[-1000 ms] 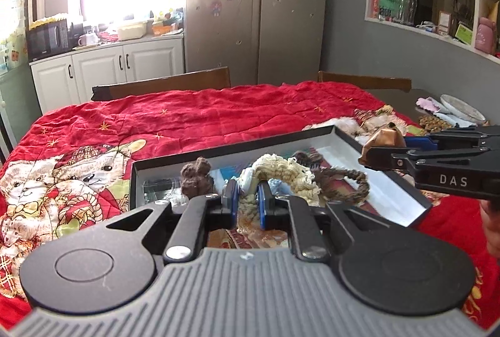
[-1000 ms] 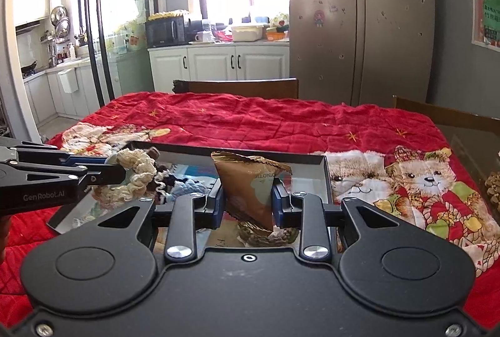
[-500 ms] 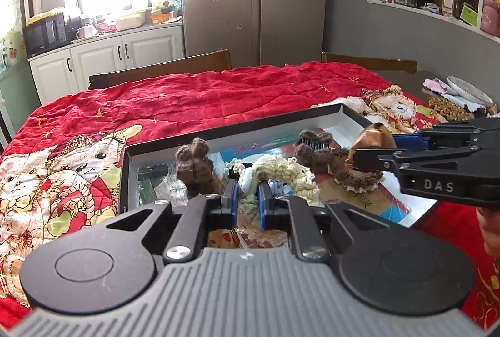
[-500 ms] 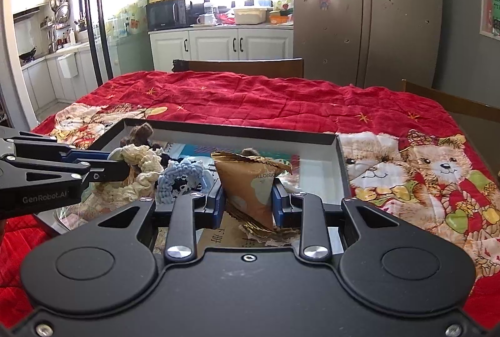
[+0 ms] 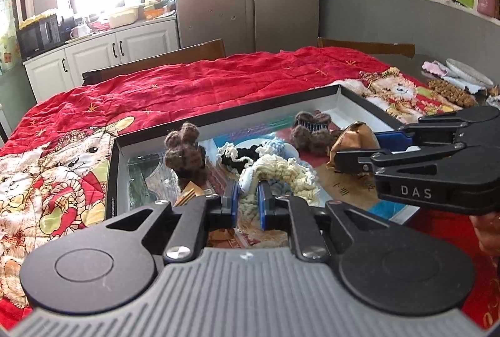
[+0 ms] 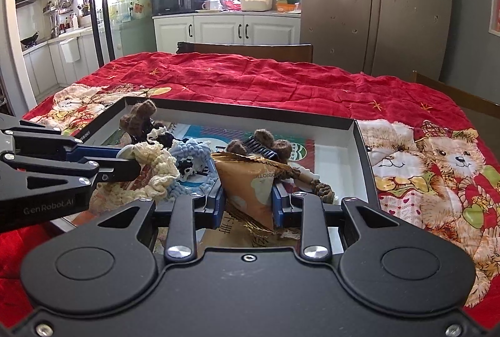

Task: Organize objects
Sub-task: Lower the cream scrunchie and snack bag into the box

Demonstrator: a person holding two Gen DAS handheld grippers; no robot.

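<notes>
A: Left wrist view: left gripper [image 5: 248,205] is clenched on the cream scrunchie [image 5: 281,173]; box [image 5: 350,101] lies at 12 o'clock.

B: Right wrist view: right gripper [image 6: 248,202] is grasping the snack packet [image 6: 250,183] over the box. Lower both gently before releasing inside.

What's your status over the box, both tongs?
Left tongs shut on cream scrunchie. Right tongs shut on brown snack packet. Both above box; knitted items crowd below.

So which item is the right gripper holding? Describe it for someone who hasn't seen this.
On the red quilt lies a shallow black-rimmed box. Over its near edge, the right gripper pinches a tan foil snack packet, the only shiny thing among yarn pieces.
</notes>
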